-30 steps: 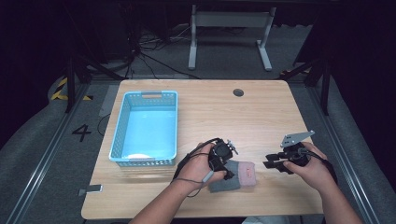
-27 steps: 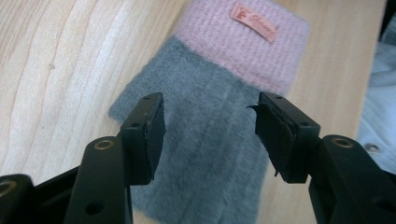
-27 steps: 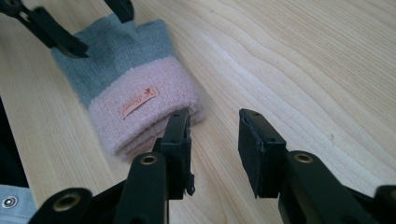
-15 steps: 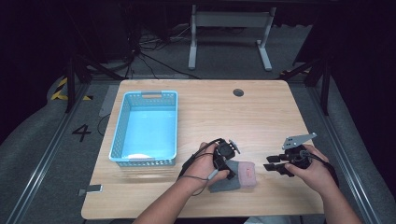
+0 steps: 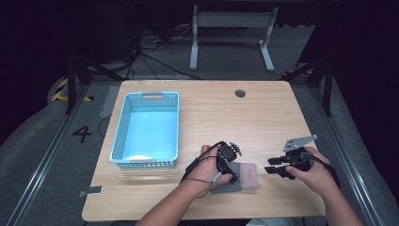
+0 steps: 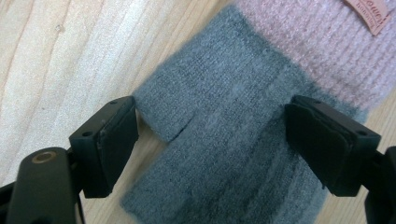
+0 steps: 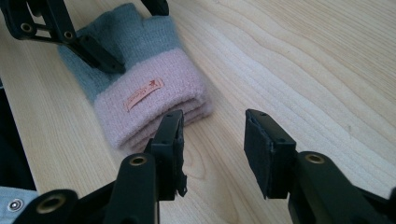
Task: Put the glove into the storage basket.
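High view: a grey and pink glove (image 5: 237,176) lies on the tabletop (image 5: 263,117) near its front edge, right of a blue basket (image 5: 147,129). The left gripper (image 5: 226,165) hangs over the glove's grey end, jaws spread wide to either side of the knit, not closed on it. The right gripper (image 5: 274,165) sits just right of the pink cuff (image 7: 154,100), jaws apart and holding nothing.
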`<state>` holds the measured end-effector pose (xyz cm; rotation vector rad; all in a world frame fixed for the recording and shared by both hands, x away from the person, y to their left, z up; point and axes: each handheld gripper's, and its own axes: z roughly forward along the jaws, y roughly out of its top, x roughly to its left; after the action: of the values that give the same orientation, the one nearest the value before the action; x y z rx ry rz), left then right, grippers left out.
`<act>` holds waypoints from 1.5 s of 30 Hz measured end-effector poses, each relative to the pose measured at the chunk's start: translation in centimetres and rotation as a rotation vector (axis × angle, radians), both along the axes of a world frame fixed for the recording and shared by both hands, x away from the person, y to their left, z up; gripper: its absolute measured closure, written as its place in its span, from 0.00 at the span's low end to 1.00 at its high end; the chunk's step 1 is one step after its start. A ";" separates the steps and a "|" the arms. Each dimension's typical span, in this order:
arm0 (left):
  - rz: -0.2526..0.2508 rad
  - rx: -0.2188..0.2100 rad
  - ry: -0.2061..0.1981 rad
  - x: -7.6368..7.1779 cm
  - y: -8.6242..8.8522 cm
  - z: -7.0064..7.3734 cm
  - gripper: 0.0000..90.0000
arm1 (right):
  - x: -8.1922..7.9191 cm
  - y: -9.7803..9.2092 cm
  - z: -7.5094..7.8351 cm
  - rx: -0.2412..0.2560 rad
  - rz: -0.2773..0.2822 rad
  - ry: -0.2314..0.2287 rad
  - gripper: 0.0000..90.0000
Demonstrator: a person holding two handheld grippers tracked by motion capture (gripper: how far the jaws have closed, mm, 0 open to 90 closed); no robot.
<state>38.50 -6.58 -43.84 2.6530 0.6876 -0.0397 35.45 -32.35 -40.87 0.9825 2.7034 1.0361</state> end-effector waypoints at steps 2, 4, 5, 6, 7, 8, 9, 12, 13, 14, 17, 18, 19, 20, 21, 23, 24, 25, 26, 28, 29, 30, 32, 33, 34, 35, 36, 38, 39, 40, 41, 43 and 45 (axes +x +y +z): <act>0.004 0.000 0.001 0.0 0.0 -0.1 0.20 | 0.0 0.0 0.0 0.002 -0.001 -0.004 0.64; 0.008 -0.002 0.001 -0.1 -0.1 -0.2 0.20 | 0.0 -0.1 0.1 0.003 -0.001 -0.008 0.64; 0.005 0.001 0.002 -0.1 -0.1 -0.1 0.20 | 0.0 -0.1 0.1 0.003 -0.002 -0.007 0.64; 0.009 0.005 0.001 -0.1 -0.1 -0.1 0.21 | 0.0 -0.1 0.1 0.004 -0.004 -0.007 0.64; 0.009 0.005 0.000 -0.2 -0.2 0.0 0.23 | 0.0 -0.2 0.1 0.006 -0.004 -0.007 0.63; 0.010 0.009 0.002 -0.4 -0.2 0.1 0.27 | 0.0 -0.2 0.1 0.005 -0.005 -0.009 0.63; 0.007 0.007 0.009 -0.6 -0.3 0.2 0.33 | 0.0 -0.2 0.1 0.008 -0.007 -0.010 0.63; -0.008 -0.013 0.055 -0.7 -0.4 0.4 0.55 | 0.0 -0.2 0.2 0.006 -0.010 -0.019 0.63; -0.009 -0.018 0.068 -0.7 -0.4 0.4 0.61 | -0.1 -0.1 0.2 0.007 -0.010 -0.020 0.63; -0.009 -0.023 0.082 -0.7 -0.3 0.5 0.65 | -0.1 -0.1 0.2 0.008 -0.008 -0.022 0.63; -0.016 -0.034 0.094 -0.7 -0.3 0.4 0.72 | -0.1 -0.1 0.2 0.008 -0.008 -0.021 0.63; -0.017 -0.034 0.094 -0.7 -0.3 0.4 0.73 | -0.1 -0.1 0.2 0.008 -0.008 -0.021 0.63; -0.016 -0.034 0.090 -0.8 -0.3 0.5 0.74 | -0.1 -0.1 0.1 0.006 -0.009 -0.021 0.63; -0.019 -0.031 0.086 -0.8 -0.4 0.5 0.75 | -0.1 -0.1 0.1 0.006 -0.010 -0.021 0.63; -0.021 -0.028 0.084 -0.9 -0.4 0.6 0.76 | 0.0 -0.2 0.1 0.007 -0.010 -0.020 0.63; -0.021 -0.030 0.078 -0.9 -0.4 0.6 0.77 | 0.0 -0.2 0.1 0.008 -0.010 -0.019 0.63; -0.022 -0.031 0.078 -0.9 -0.4 0.7 0.78 | 0.0 -0.3 0.0 0.010 -0.012 -0.023 0.63; -0.023 -0.032 0.082 -0.8 -0.4 0.7 0.78 | 0.0 -0.3 0.0 0.009 -0.014 -0.022 0.63; -0.029 -0.031 0.086 -0.8 -0.3 0.8 0.79 | 0.0 -0.4 0.0 0.010 -0.015 -0.023 0.63; -0.028 -0.042 0.093 -0.7 -0.2 1.0 0.79 | 0.0 -0.5 0.0 0.011 -0.016 -0.020 0.63; -0.032 -0.044 0.089 -0.7 -0.1 1.1 0.79 | -0.1 -0.5 0.0 0.011 -0.017 -0.021 0.63; -0.036 -0.043 0.084 -0.7 -0.1 1.3 0.79 | -0.1 -0.6 0.0 0.012 -0.021 -0.022 0.63; -0.042 -0.056 0.083 -0.9 0.1 1.8 0.79 | -0.1 -0.7 0.1 0.013 -0.023 -0.024 0.63; -0.048 -0.062 0.079 -1.0 0.2 2.2 0.79 | -0.1 -0.8 0.1 0.014 -0.023 -0.023 0.63; -0.052 -0.069 0.073 -1.1 0.3 2.5 0.79 | -0.1 -0.8 0.1 0.015 -0.026 -0.022 0.63; -0.055 -0.070 0.068 -1.3 0.4 3.0 0.79 | -0.1 -0.8 0.1 0.016 -0.027 -0.024 0.63; -0.060 -0.072 0.061 -1.3 0.5 3.3 0.79 | -0.1 -0.9 0.2 0.019 -0.028 -0.024 0.63; -0.060 -0.080 0.055 -1.4 0.8 4.0 0.79 | 0.0 -0.9 0.2 0.021 -0.028 -0.027 0.63; -0.062 -0.084 0.052 -1.4 1.0 4.3 0.79 | 0.0 -0.9 0.2 0.021 -0.028 -0.027 0.63; -0.066 -0.084 0.055 -1.4 1.2 4.6 0.79 | 0.0 -0.9 0.2 0.021 -0.029 -0.027 0.63; -0.067 -0.088 0.055 -1.4 1.4 4.8 0.79 | 0.0 -0.9 0.2 0.020 -0.030 -0.027 0.63; -0.061 -0.094 0.051 -1.4 1.9 5.3 0.79 | 0.0 -0.9 0.2 0.021 -0.032 -0.027 0.63; -0.048 -0.104 0.042 -1.3 2.5 5.8 0.79 | 0.1 -0.8 0.2 0.022 -0.031 -0.026 0.63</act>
<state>37.15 -4.05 -38.05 2.5750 0.6174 -0.1418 35.52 -33.20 -40.64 1.0043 2.6527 1.0684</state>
